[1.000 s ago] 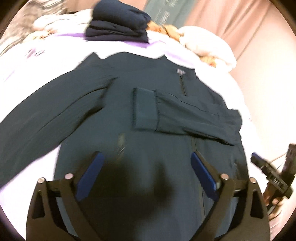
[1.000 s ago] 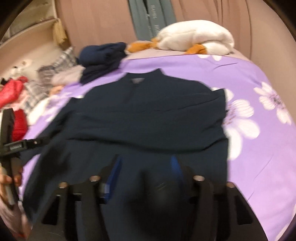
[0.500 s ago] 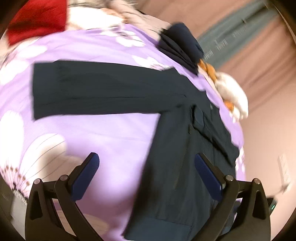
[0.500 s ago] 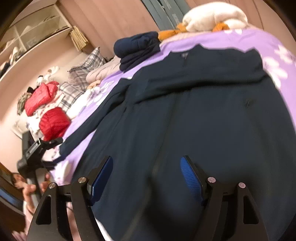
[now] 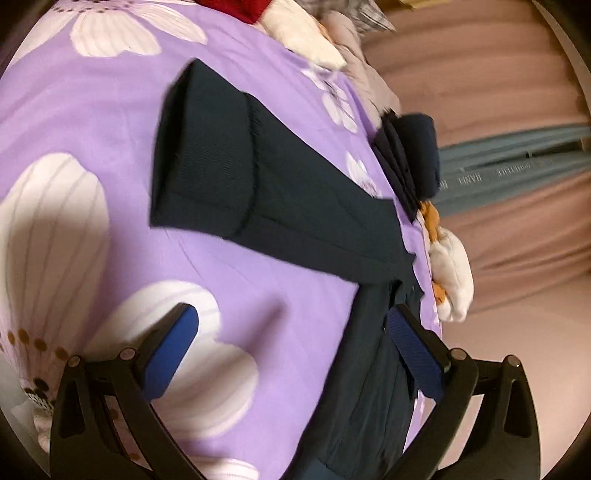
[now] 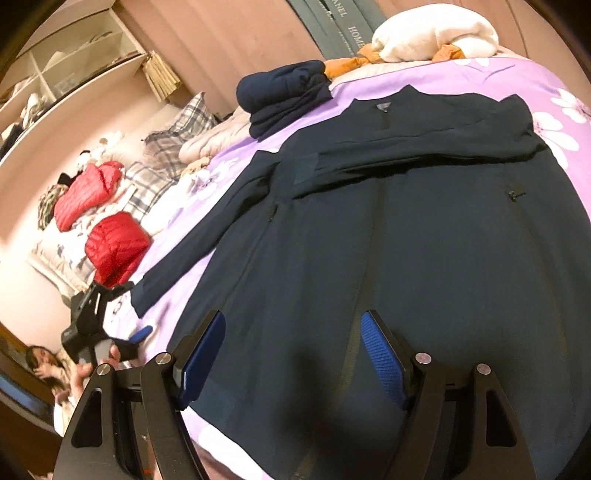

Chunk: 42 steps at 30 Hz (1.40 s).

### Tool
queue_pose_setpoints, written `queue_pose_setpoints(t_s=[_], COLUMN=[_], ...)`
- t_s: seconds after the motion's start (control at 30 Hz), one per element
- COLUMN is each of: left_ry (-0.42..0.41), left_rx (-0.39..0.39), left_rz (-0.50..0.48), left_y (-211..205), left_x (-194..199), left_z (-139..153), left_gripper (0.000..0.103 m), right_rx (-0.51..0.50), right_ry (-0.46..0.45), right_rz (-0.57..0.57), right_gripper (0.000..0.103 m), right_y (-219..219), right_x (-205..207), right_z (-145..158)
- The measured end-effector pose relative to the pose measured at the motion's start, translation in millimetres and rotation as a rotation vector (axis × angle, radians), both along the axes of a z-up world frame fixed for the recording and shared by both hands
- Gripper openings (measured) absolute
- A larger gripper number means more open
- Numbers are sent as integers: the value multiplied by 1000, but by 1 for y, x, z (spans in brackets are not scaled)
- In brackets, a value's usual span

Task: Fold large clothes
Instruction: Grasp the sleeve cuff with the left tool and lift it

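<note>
A dark navy zip jacket (image 6: 424, 229) lies flat, front up, on the purple flowered bedspread (image 6: 561, 107). Its right sleeve is folded across the chest (image 6: 406, 155). Its left sleeve lies stretched out to the side, ending in a ribbed cuff (image 5: 207, 162). My left gripper (image 5: 295, 339) is open and empty, hovering over the bedspread (image 5: 92, 122) a short way from that cuff. It also shows in the right wrist view (image 6: 110, 332) beside the sleeve end. My right gripper (image 6: 295, 354) is open and empty, low over the jacket's hem.
A folded stack of navy clothes (image 6: 284, 96) sits at the head of the bed, with a white and orange plush toy (image 6: 432, 33) beside it. Red puffer jackets (image 6: 114, 247) and plaid bedding (image 6: 173, 147) lie to the left. Shelves (image 6: 66, 66) stand behind them.
My left gripper has swung left from over the jacket body toward the outstretched sleeve, and the cuff is now close in front. My right gripper has opened wider and tilted over the hem.
</note>
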<state>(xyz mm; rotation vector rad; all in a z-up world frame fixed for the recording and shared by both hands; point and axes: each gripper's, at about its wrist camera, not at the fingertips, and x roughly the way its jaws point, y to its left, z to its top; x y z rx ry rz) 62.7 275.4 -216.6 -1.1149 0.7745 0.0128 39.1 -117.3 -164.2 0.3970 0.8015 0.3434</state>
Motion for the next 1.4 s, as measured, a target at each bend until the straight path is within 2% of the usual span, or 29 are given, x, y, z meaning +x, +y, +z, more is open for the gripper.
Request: queue_pose_setpoints(t_s=[0.17,0.4,0.67,0.87,0.93,1.0,1.07,1.2,1.4], left_ry=[1,-6,34,84,93,95,84,52,19], left_rx=[0,72,173,243,252,245,232,247,291], left_rz=[113,209,225,225,221,208,194,170,145], left_y=[18,30,35,38,41,45,47,48,41], left_x=[7,25,42,48,47,47,47,45,46], left_z=[0,4,3,2,1,-1,-1,6,22], left_gripper=[103,103,101,77,62,50,45,18,16], right_rx=[2,-3,-33,-37,-41,-46,-49,-44,-47], right_ry=[-5,6,9,25,27,29,30,33,38], right_rz=[14,25,24,29,34,41,47,56,58], right_gripper=[76,76,76,76,76,76,76,76,76], right_y=[9,16,20,22,24,26,28,32,35], right_x=[5,6,6,7,6,6,6,6,8], right_z=[2,-1,3,0,1,0,1,0,-1])
